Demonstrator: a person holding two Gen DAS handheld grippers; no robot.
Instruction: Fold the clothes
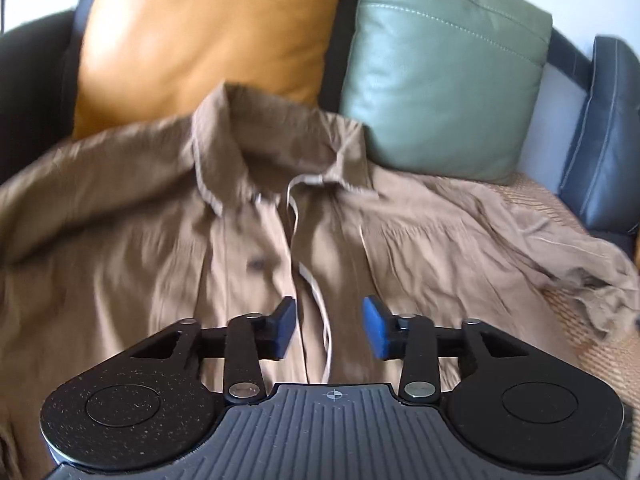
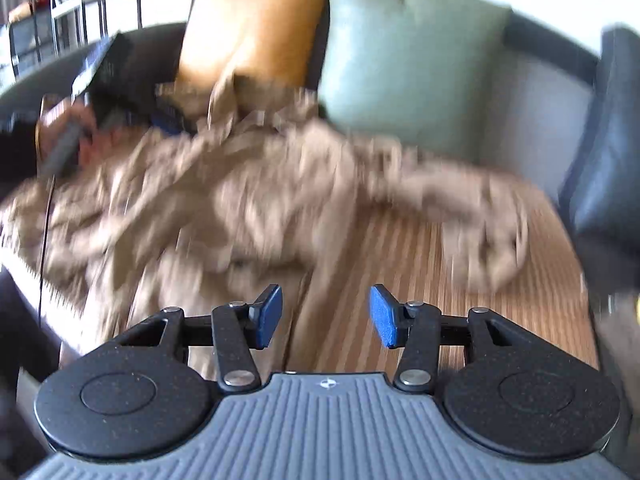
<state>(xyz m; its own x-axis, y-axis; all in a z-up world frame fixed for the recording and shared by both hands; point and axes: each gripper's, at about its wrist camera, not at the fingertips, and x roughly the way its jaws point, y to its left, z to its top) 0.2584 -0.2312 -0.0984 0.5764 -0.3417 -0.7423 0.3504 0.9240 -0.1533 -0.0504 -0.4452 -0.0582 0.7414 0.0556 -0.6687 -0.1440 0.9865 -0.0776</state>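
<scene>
No legible text, brand, label or number appears in either view. The only sign is a small crosshair mark (image 1: 332,395), a circle crossed by 2 lines, printed on the ribbed housing (image 1: 332,436) at lower centre of the left wrist view. The same crosshair mark (image 2: 327,383) stands on the ribbed housing (image 2: 328,428) in the right wrist view.

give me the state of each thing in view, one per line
left gripper: open, empty, above the shirt front
right gripper: open, empty, over the shirt's edge and the mat
brown button-up shirt: spread out front up, unfolded, wrinkled, collar toward the cushions
mustard leather cushion: upright behind the collar
green leather cushion: upright beside the mustard one
striped woven mat: lying flat, partly covered by the shirt
</scene>
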